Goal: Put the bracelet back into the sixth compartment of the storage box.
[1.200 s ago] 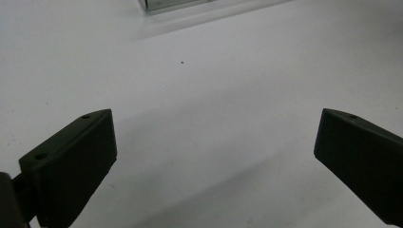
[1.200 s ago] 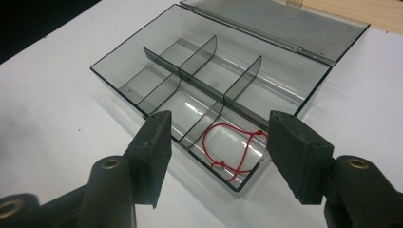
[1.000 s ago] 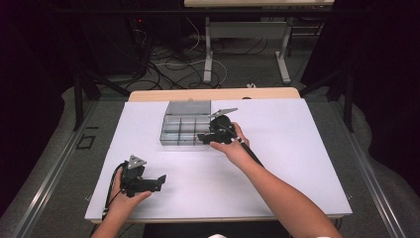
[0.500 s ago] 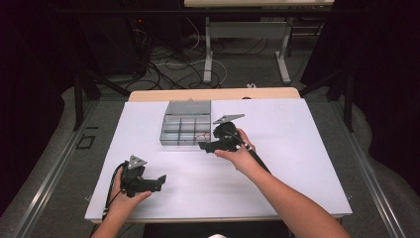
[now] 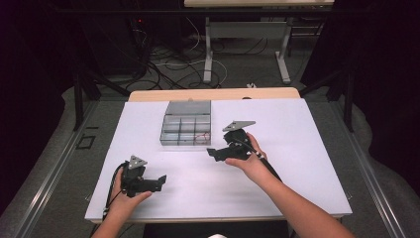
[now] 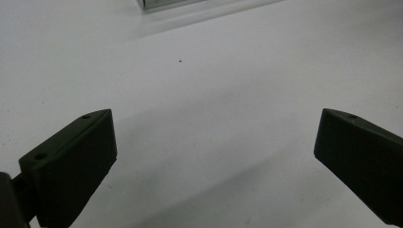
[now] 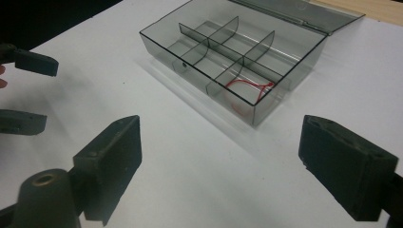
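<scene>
both claws released, empty: left (image 5: 159, 179), right (image 5: 214, 152) just widened beside box (image 5: 186, 130). could nudge box, spilling red band (image 7: 247, 90), if swung carelessly.

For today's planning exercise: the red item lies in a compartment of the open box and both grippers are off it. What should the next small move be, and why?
Probably swing the right gripper back toward the clear box to shut its open lid. The red wire already lies in a corner compartment, and the right gripper's jaws, which have just been opening, hold nothing. The left gripper sits open farther from the box.
</scene>
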Motion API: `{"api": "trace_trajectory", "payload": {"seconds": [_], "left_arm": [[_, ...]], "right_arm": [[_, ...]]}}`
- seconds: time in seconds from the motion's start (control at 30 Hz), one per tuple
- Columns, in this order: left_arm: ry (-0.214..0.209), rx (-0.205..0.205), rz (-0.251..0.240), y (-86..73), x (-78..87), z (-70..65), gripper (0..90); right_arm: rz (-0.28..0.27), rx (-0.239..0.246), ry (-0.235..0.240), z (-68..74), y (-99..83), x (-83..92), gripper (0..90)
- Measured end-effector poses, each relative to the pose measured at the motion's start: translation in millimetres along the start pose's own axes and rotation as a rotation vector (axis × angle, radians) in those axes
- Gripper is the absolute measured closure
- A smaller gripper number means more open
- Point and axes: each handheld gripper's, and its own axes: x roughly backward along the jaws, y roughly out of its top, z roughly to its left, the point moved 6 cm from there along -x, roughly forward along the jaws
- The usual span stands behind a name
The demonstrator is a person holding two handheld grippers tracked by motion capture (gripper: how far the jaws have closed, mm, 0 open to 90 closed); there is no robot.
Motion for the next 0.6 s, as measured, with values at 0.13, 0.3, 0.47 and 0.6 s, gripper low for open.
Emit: {"api": "trace_trajectory", "payload": {"seconds": [0.13,0.3,0.47,0.6], "left_arm": [[-0.001,0.0,-0.001,0.1,-0.2,-0.4,0.6],[-0.001,0.003,-0.001,0.1,-0.2,-0.2,0.6],[-0.001,0.0,0.001,0.1,-0.4,0.5,0.6],[-0.002,0.009,-0.002,0.0,-0.2,-0.2,0.6]], "right_arm": [[-0.007,-0.002,-0.01,-4.7,-5.3,6.7,6.7],[-0.016,-0.017,-0.007,-9.7,-14.1,14.0,0.0],[-0.023,-0.022,-0.022,-16.2,-23.8,24.2,0.0],[-0.04,-0.019,-0.047,-23.8,-31.8,35.3,0.0]]}}
